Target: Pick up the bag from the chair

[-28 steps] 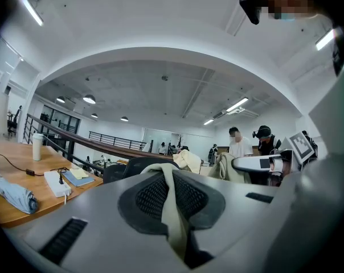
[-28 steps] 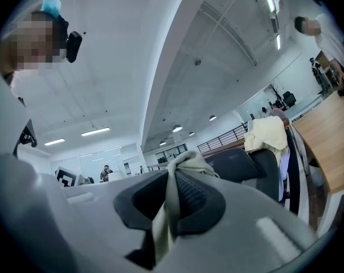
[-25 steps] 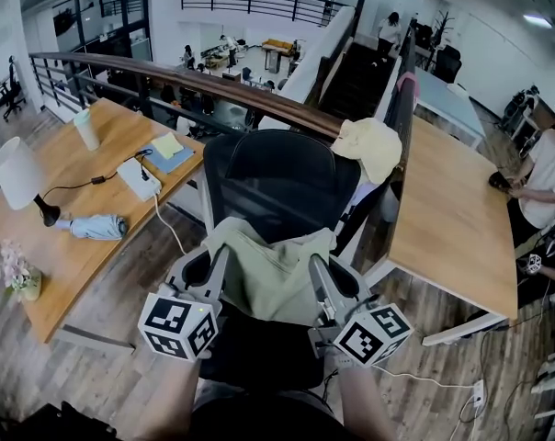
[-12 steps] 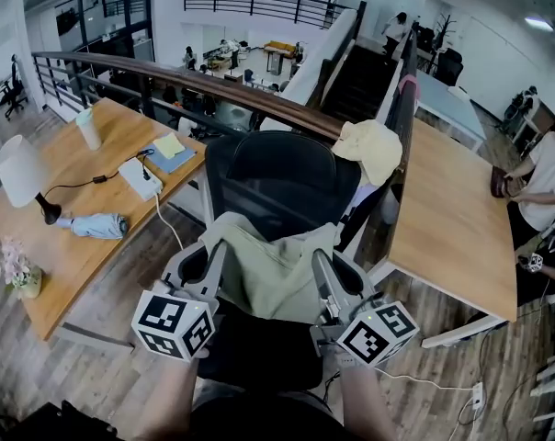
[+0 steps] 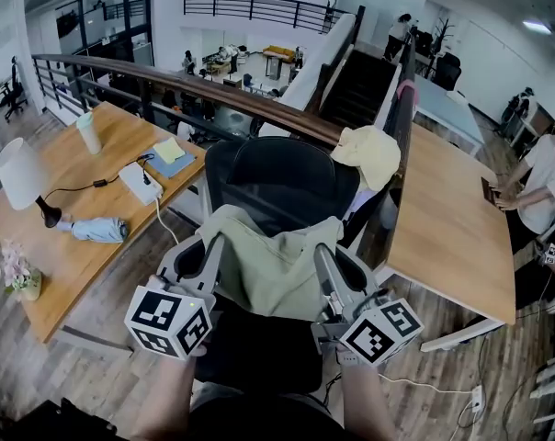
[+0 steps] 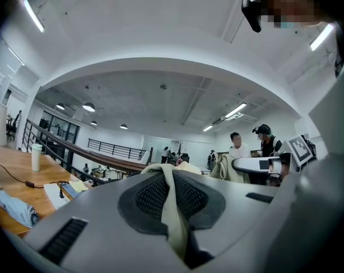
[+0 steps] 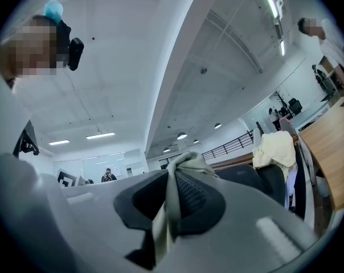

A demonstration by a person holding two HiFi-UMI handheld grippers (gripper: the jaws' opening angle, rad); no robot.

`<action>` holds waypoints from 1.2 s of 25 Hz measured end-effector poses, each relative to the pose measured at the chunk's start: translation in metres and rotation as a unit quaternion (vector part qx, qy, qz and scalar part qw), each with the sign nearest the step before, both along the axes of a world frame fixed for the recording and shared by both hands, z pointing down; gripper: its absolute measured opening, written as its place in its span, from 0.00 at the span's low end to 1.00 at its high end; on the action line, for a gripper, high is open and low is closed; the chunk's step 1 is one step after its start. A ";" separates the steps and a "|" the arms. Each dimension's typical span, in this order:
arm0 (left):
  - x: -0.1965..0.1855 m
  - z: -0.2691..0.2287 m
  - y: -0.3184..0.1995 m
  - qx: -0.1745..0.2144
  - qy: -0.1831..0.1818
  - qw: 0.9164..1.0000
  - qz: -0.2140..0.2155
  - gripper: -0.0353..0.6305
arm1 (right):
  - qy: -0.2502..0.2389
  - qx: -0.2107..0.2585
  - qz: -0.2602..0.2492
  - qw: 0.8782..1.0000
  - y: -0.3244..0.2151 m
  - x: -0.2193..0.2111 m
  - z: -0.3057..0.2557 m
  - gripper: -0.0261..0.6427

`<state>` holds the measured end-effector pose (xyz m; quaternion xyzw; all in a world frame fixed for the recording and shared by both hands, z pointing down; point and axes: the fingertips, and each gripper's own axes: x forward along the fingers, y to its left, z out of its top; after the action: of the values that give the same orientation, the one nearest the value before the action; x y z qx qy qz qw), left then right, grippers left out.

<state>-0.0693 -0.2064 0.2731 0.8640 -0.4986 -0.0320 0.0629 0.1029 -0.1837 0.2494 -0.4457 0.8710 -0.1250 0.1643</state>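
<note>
A pale green cloth bag (image 5: 276, 266) hangs in front of the black mesh office chair (image 5: 282, 180), held up by its top corners. My left gripper (image 5: 213, 237) is shut on the bag's left corner, where a strip of the bag (image 6: 173, 209) is pinched between the pads. My right gripper (image 5: 322, 246) is shut on the bag's right corner, and bunched fabric of the bag (image 7: 172, 201) shows between its pads. The bag's lower part drapes over the chair's seat (image 5: 259, 347) between the two marker cubes.
A wooden desk (image 5: 71, 200) at left carries a lamp (image 5: 20, 177), a folded umbrella (image 5: 96, 230), a cup and a power strip. A second wooden desk (image 5: 452, 228) stands at right, with a person (image 5: 544, 173) seated beyond it. A cream garment (image 5: 368, 152) hangs on the partition behind the chair.
Both grippers have risen a little with the bag, whose top edge now sits higher against the chair's back. The person at right has leaned towards the desk.
</note>
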 end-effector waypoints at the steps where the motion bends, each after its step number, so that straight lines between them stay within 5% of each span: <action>1: -0.001 -0.002 0.000 0.002 0.001 1.000 0.000 0.08 | -0.001 0.002 0.000 1.000 0.000 -0.001 -0.002 0.11; 30: -0.002 -0.015 -0.005 0.014 0.012 1.000 0.010 0.08 | 0.006 0.015 0.009 1.000 -0.003 -0.005 -0.016 0.11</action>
<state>-0.0712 -0.2114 0.2582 0.8692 -0.4888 -0.0492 0.0568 0.0983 -0.1862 0.2338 -0.4516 0.8699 -0.1079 0.1665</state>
